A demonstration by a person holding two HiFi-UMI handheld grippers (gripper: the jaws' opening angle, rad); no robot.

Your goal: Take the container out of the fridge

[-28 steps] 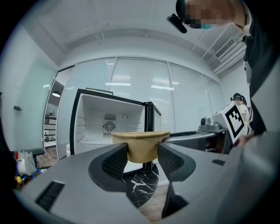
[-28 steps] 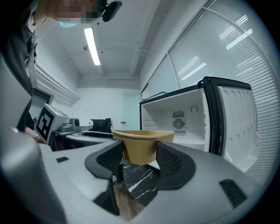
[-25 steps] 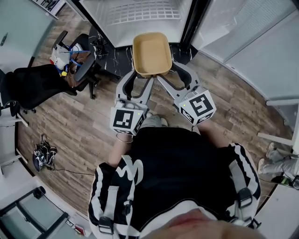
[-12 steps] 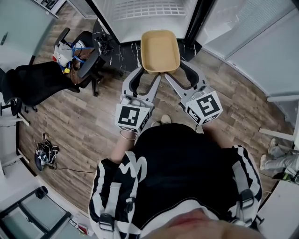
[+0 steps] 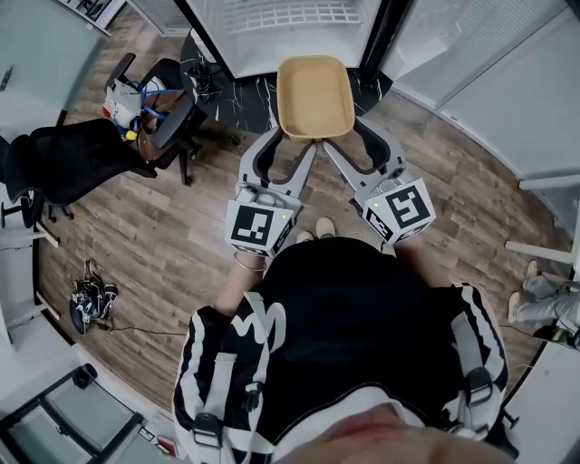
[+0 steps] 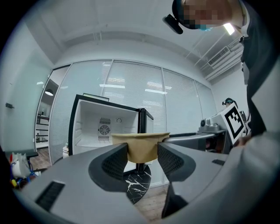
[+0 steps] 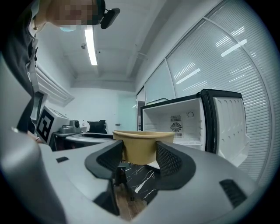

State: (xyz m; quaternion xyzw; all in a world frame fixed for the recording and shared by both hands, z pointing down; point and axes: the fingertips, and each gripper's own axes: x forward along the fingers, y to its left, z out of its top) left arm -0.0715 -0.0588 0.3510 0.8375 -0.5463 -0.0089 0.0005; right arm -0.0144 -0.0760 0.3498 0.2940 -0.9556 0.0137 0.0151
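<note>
1. Tan rectangular container: empty and open-topped. It is hanging in the air at the person's 12 o'clock, outside the open fridge and above the black marbled floor panel. Nothing is supporting it from below.
2. Left gripper: its jaws are standing wide and pressing on the near end wall of the container at the 7 o'clock corner. The left gripper view shows the pads flanking the tan wall just under the rim.
3. Right gripper: its jaws are likewise clamping the near end at the 5 o'clock corner.
4. Risk, tipping: both grips are sitting on one short end. The far end is cantilevering toward 12 o'clock and may be sagging if either wrist drops.
5. Risk, slipping: the walls are tapering downward, so the pads could be sliding off toward the base if the squeeze is eased.
6. Risk, buckling: the wall looks thin. Uneven pull between the two grippers would likely be twisting or creasing it.
7. Risk, collision: the fridge door is standing open at 1 o'clock and an office chair at 10 o'clock. A careless swing could be striking either.
</note>
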